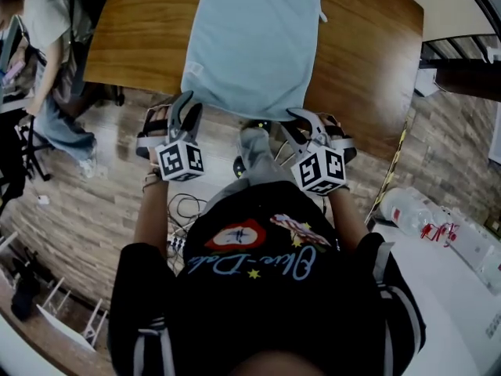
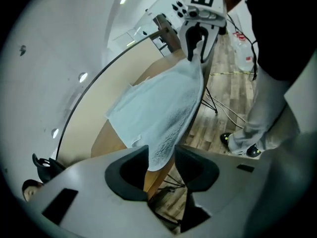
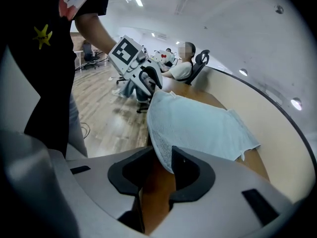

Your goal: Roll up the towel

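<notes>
- The towel [image 1: 254, 41] is lying flat on the table [image 1: 368, 45]. Its far end is cut off at the head view's top, and its near hem is overhanging the edge.
- The left gripper [image 2: 161, 157] is standing open around one near corner; pad contact is unclear.
- The right gripper [image 3: 162, 157] is gaping too, with the other corner touching one pad.

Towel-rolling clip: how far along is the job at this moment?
Done: nothing is rolled. The towel lies flat on the table, its near edge hanging over the rim. In hand: the left gripper and right gripper each have a near corner between open fingers, not yet pinched. Left: grip the corners, then roll the whole length.
</notes>
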Tool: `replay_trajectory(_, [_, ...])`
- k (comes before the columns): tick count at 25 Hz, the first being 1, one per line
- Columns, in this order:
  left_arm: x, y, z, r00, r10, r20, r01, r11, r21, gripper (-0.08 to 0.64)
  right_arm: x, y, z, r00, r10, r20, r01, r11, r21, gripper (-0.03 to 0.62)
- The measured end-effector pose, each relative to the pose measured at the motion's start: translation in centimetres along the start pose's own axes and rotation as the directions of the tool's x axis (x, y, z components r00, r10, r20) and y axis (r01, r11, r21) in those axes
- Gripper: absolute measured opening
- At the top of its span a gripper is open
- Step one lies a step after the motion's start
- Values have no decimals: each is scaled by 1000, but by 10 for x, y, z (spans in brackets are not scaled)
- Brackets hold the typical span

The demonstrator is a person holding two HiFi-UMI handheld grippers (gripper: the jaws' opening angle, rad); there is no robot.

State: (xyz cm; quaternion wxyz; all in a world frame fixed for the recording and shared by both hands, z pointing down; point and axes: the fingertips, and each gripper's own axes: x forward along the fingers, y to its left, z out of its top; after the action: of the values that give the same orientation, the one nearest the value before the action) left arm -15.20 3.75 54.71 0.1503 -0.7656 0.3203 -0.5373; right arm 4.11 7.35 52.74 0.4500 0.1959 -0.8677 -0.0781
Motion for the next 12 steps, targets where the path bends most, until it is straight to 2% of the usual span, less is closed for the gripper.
replay_trajectory(2, [-3,2,4,1000,11,22,-11,1000,9,100,0,0,-2,1000,2,8,-3,1000,17,77])
replay_trajectory(4, [-2,0,3,1000,20,23,-22,999,49,24,-1,-1,-3,1000,3,17,-3,999,41,35])
replay_trajectory(7, [-4,4,0,1000,23,19,-24,999,41,12,-5,-4,-2,999,13,48,-18,993,117,20])
replay_trajectory(12, [-13,13,-2,1000,11,23,-11,1000,27,8,-17,-19,1,993,4,118,-37,959,283,17])
